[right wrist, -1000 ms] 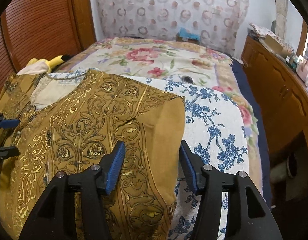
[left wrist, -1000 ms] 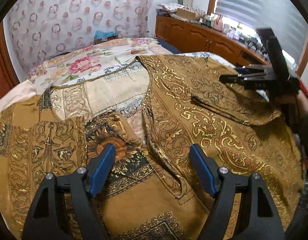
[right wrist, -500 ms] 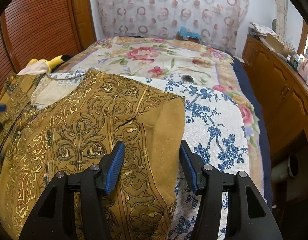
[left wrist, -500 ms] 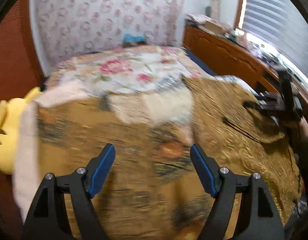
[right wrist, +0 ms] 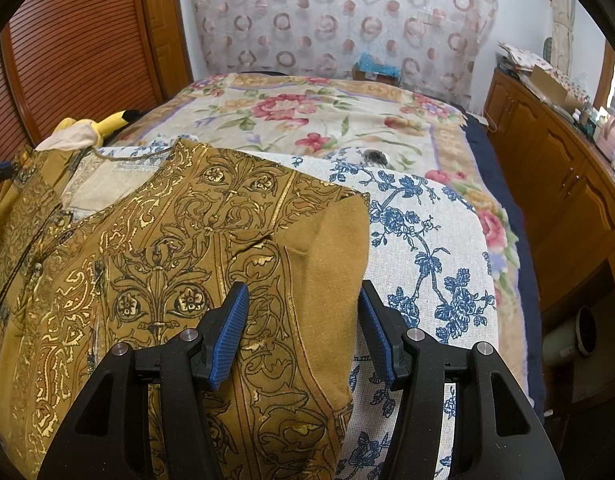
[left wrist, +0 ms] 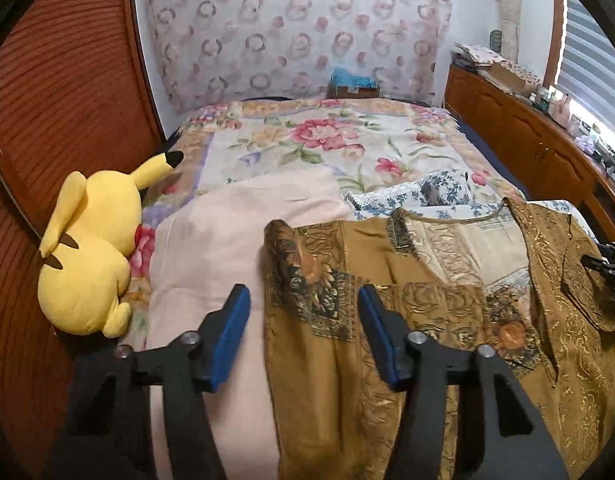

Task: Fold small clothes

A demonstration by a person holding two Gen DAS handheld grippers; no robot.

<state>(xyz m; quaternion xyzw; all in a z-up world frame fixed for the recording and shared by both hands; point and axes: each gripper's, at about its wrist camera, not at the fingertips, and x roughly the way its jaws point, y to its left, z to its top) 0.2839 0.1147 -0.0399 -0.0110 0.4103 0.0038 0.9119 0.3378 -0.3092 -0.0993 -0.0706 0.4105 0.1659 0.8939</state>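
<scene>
Now | step: lining up both sleeves of gold-printed brown top (left wrist: 447,320) spread on bed (left wrist: 339,140) | left gripper (left wrist: 303,332) closing, pads not pressing, left sleeve (left wrist: 303,276) at 12 | right gripper (right wrist: 303,328) parted over right sleeve (right wrist: 319,264), no pinch | next: pinch sleeve edges, fold inward

A bed (left wrist: 347,148) under a floral blanket fills the room. A circle-patterned curtain (right wrist: 339,16) covers the far wall, a slatted wooden door (left wrist: 59,100) stands left, and a wooden cabinet (right wrist: 555,184) runs beneath a bright blinded window (left wrist: 587,60).
</scene>
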